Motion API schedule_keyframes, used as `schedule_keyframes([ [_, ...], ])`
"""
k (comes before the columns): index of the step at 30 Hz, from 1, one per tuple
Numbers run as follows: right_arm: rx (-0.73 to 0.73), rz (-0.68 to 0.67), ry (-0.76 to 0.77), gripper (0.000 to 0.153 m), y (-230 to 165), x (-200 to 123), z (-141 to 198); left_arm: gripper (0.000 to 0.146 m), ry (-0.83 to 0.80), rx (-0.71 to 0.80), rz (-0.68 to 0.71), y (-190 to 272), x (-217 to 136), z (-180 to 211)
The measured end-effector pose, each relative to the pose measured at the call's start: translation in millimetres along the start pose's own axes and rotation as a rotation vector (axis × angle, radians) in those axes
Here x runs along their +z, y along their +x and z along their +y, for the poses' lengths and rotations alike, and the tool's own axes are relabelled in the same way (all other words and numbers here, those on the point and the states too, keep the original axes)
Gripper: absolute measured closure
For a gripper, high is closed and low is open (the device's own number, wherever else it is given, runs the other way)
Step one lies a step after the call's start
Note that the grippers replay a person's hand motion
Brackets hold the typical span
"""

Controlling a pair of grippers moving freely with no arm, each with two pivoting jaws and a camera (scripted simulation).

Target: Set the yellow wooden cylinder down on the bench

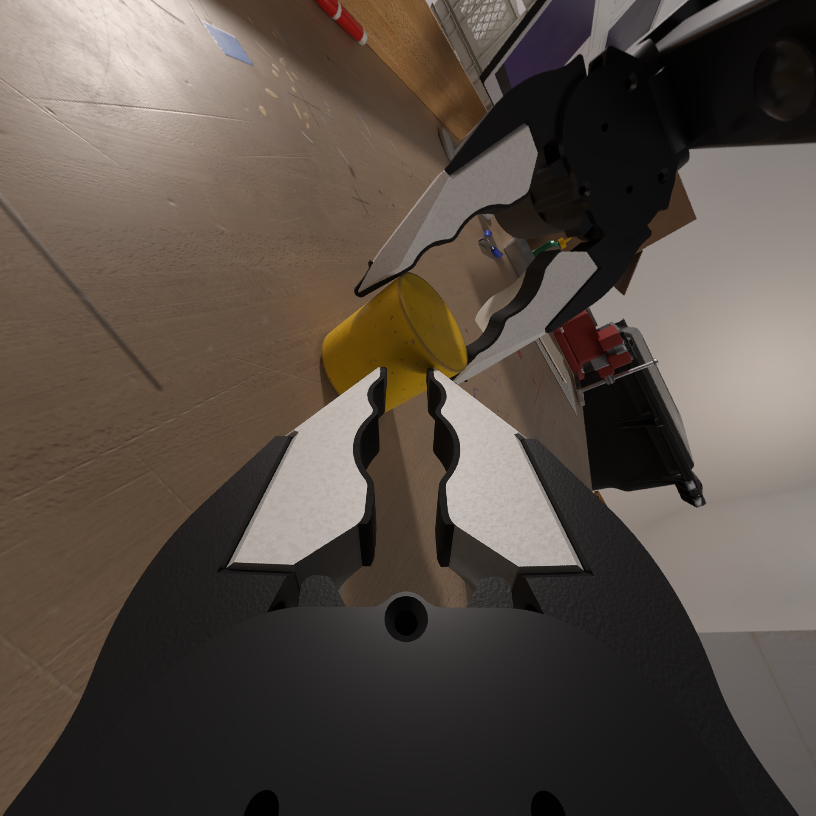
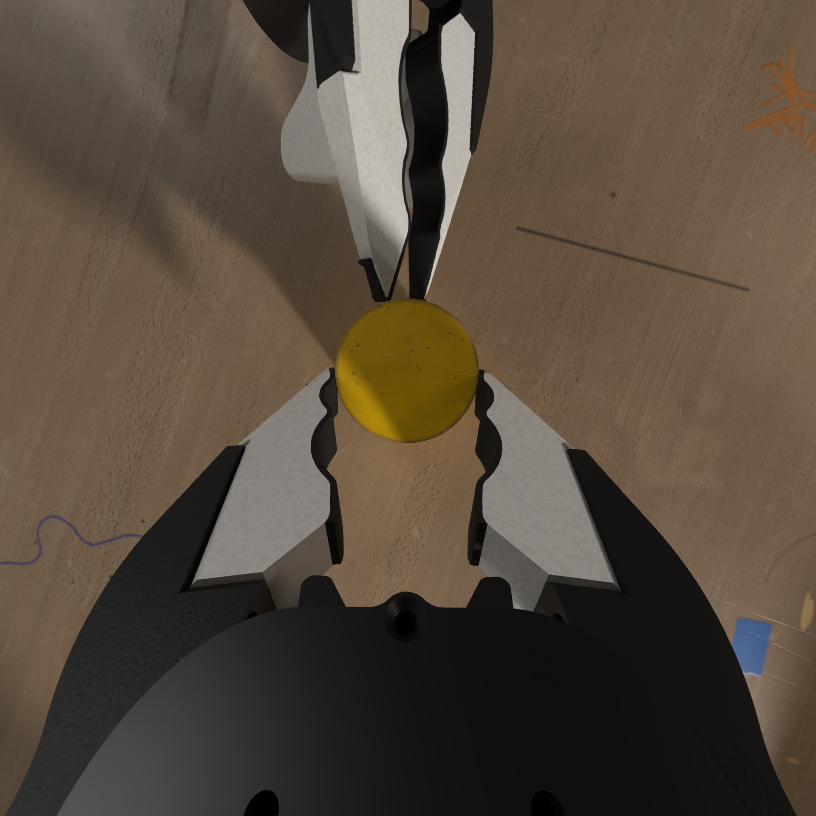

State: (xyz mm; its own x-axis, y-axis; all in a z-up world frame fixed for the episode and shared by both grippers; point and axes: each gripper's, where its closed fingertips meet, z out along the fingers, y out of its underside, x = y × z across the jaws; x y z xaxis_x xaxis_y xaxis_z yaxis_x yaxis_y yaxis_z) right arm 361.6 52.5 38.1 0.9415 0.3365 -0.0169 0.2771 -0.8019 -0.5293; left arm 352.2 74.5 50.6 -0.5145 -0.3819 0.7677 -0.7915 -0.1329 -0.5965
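Note:
The yellow wooden cylinder (image 2: 406,353) stands upright on the wooden bench (image 2: 618,397); I look down on its round top. My right gripper (image 2: 406,379) has one fingertip against each side of it, near the top. In the left wrist view the cylinder (image 1: 375,349) rests on the bench (image 1: 176,221) with the right gripper (image 1: 410,334) straddling it from the upper right. My left gripper (image 1: 407,373) is empty, its jaws a narrow gap apart, tips just short of the cylinder's side. It also shows in the right wrist view (image 2: 397,293) at the cylinder's far edge.
A red vise (image 1: 591,349) and a black case (image 1: 636,419) sit at the bench's far end. A red tube (image 1: 344,17), blue tape (image 1: 227,44) and a crate (image 1: 481,22) lie farther off. More blue tape (image 2: 750,649) is near my right gripper.

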Motion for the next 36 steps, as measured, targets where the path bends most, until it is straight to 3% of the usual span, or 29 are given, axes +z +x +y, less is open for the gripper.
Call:
schedule_keyframes([
  [6, 0.004, 0.001, -0.002, 0.09, 0.2, 0.2, -0.1, 0.124, -0.009, 0.023, 0.025, 5.7, -1.0, 3.1],
  [15, -0.01, 0.011, -0.007, 0.09, -0.1, 0.9, 0.5, 0.113, -0.057, 0.359, -0.097, 12.4, 3.6, 10.9],
  [19, -0.018, 0.008, -0.01, 0.09, -1.0, 1.1, 1.0, 0.126, -0.074, 0.346, -0.135, 5.3, 2.3, 11.1],
  [28, -0.04, 0.031, -0.04, 0.085, -0.2, 3.3, 4.1, 0.123, -0.099, 0.33, -0.062, 16.0, 3.0, 16.4],
  [36, -0.014, 0.004, -0.029, 0.084, -0.9, 2.5, 3.0, 0.137, -0.163, 0.33, -0.049, 16.8, 6.9, 26.5],
])
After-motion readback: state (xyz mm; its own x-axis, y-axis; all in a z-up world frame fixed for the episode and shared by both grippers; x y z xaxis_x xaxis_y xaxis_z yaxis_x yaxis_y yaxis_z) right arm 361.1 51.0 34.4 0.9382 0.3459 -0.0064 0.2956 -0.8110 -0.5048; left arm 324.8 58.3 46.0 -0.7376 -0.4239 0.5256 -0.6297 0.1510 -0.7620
